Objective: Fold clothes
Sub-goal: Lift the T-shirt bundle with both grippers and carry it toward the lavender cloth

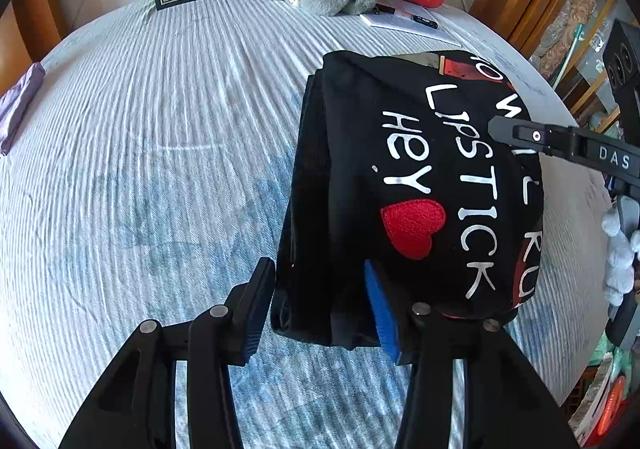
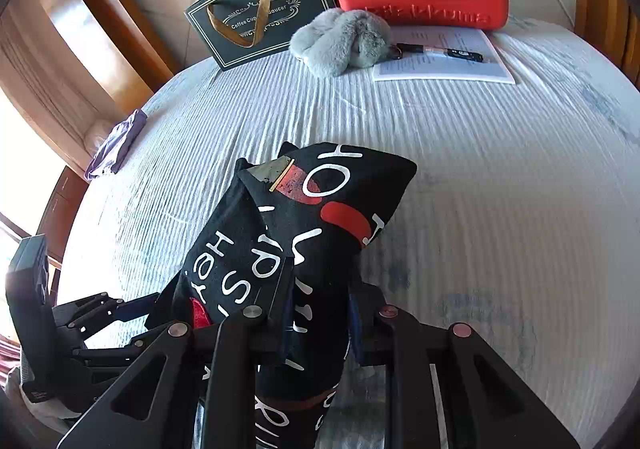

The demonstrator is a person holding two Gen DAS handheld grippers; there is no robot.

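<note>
A folded black cotton T-shirt (image 1: pixel 404 185) printed with white lettering and a red heart patch lies bunched on the ribbed pale-blue striped bedspread (image 1: pixel 160 169). The left gripper (image 1: pixel 320 313) stands released, its blue-padded fingers (image 1: pixel 382 313) apart around the shirt's near edge. The right gripper (image 2: pixel 320 325) is clenched on the shirt's folded end.
</note>
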